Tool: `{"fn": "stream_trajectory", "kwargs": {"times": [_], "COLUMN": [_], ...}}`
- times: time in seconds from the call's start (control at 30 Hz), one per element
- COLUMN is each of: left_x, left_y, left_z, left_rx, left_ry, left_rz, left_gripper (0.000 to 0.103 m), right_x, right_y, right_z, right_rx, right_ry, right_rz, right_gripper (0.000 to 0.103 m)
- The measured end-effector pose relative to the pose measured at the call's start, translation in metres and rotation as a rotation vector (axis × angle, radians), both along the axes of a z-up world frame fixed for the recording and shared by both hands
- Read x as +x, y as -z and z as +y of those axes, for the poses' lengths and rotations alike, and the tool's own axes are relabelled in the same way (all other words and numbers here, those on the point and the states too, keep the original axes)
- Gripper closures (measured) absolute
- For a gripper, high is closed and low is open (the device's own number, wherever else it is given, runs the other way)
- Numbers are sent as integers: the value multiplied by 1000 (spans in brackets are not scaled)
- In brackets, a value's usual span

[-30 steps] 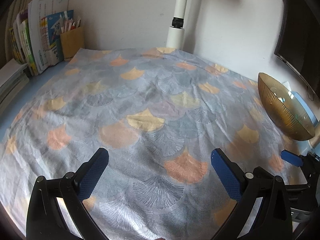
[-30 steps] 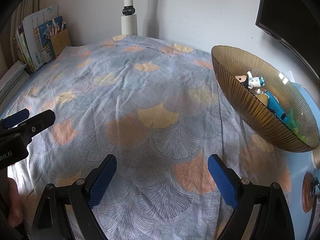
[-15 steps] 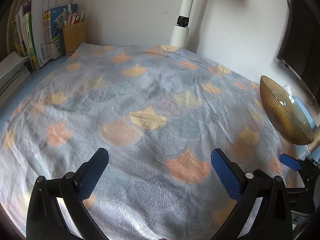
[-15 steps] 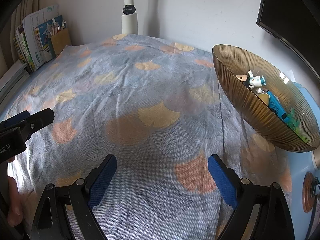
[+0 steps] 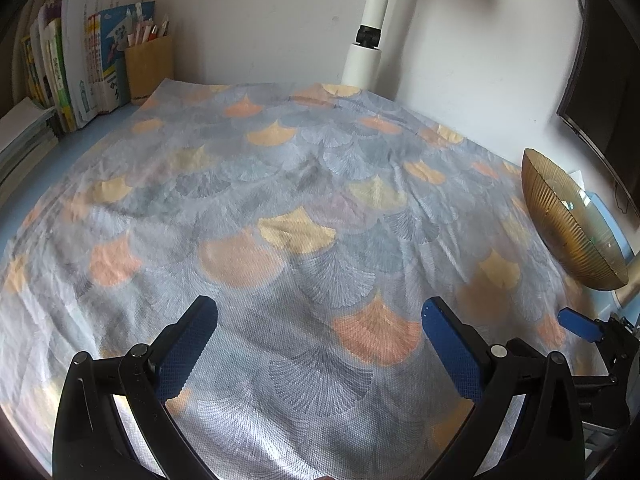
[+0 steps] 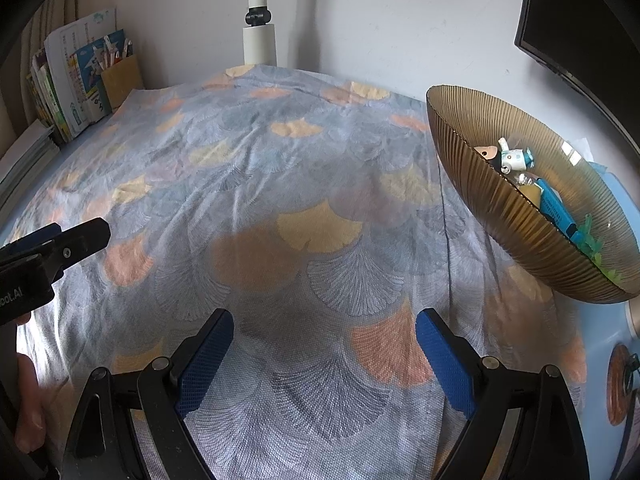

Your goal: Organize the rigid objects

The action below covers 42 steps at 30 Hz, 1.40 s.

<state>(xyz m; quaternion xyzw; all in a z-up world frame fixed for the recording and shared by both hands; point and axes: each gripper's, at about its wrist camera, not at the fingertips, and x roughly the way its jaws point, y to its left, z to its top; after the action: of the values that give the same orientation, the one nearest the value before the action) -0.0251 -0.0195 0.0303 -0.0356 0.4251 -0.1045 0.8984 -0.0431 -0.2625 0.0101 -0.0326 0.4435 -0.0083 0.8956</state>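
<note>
A ribbed amber glass bowl (image 6: 508,200) stands at the right edge of the cloth and holds several small things: a white and teal toy figure (image 6: 515,159), a blue block (image 6: 557,207) and a green piece (image 6: 591,240). From the left wrist view the bowl (image 5: 560,220) shows only its outer wall. My left gripper (image 5: 320,316) hovers open over the patterned cloth with nothing between its blue pads. My right gripper (image 6: 325,326) is open too and empty, near the cloth's front, left of the bowl.
A fan-patterned cloth (image 6: 280,184) covers the table. Books (image 5: 84,68) and a pencil holder (image 5: 149,68) stand at the back left by the wall. A white pole (image 5: 370,28) rises at the back. A dark monitor (image 6: 580,28) hangs at the right.
The left wrist view has rolled slightly, so the bowl and books sit a little differently in it. Both grippers stay open and in place.
</note>
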Motion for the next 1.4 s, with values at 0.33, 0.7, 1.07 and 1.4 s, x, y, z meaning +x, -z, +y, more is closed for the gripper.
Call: {"fn": "stream_trajectory", "kwargs": {"times": [0.33,0.7,1.07,1.4], "left_x": [3,13,16,18], "left_y": [5,19,21,21], "left_z": [3,-12,-11,-11], "left_rx": [0,167,172,167], "left_ry": [-31,-79,-101,-97], "left_rz": [38,112,104,97], "left_gripper": [1,0,0,0], "right_x": [1,5,11,10], "right_y": [0,4,9,11], "right_z": [0,0,0,-3], "right_rx": [7,32,41,42], "right_ry": [-4,-13,-21,-83], "right_rz": [3,48,77,36], "right_gripper": [11,8,0,0]}}
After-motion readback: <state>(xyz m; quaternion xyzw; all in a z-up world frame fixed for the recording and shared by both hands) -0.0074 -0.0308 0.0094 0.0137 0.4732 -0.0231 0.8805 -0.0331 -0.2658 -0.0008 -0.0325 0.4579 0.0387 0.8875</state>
